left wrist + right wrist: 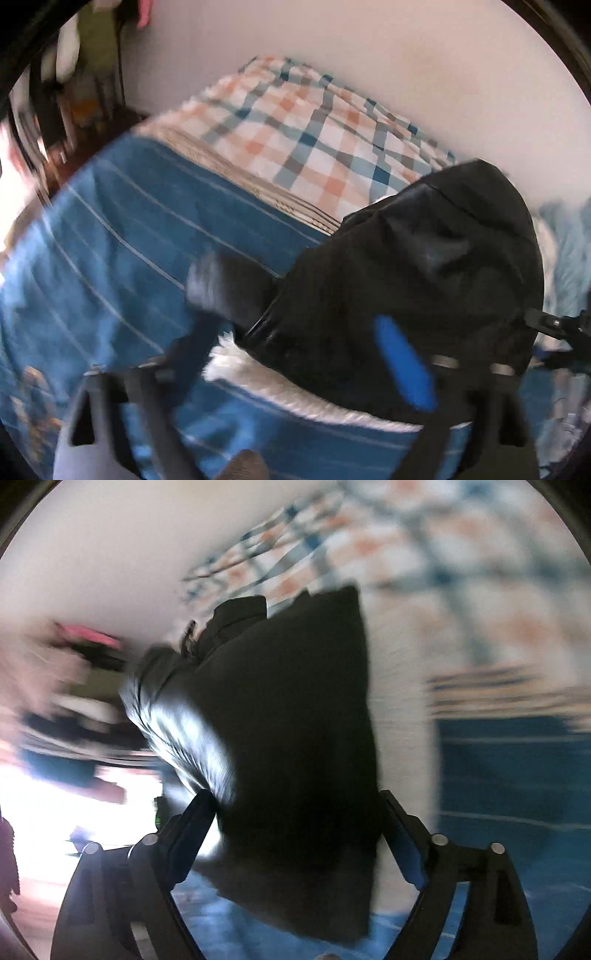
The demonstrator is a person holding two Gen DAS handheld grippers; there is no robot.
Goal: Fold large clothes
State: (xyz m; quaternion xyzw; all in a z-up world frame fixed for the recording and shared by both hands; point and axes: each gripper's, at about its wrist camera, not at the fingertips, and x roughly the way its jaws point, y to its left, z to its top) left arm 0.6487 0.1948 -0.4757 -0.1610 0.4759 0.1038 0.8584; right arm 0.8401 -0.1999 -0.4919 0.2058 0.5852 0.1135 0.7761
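Observation:
A black jacket (424, 273) with a white furry lining (295, 402) hangs above a blue striped bedspread (129, 236). My left gripper (306, 321) has the jacket between its fingers; its blue-padded finger (404, 365) lies against the cloth, and the frame is blurred. In the right wrist view the same black jacket (295, 720) fills the space between the fingers of my right gripper (299, 812), lifted off the bed; its shiny sleeve (181, 723) hangs at the left. The other gripper shows at the right edge of the left wrist view (557, 328).
A checked orange, blue and white blanket (303, 133) lies at the far side of the bed against a white wall (369, 44). Furniture and clutter (74, 110) stand at the left beyond the bed. A light blue cloth (569, 251) lies at the right.

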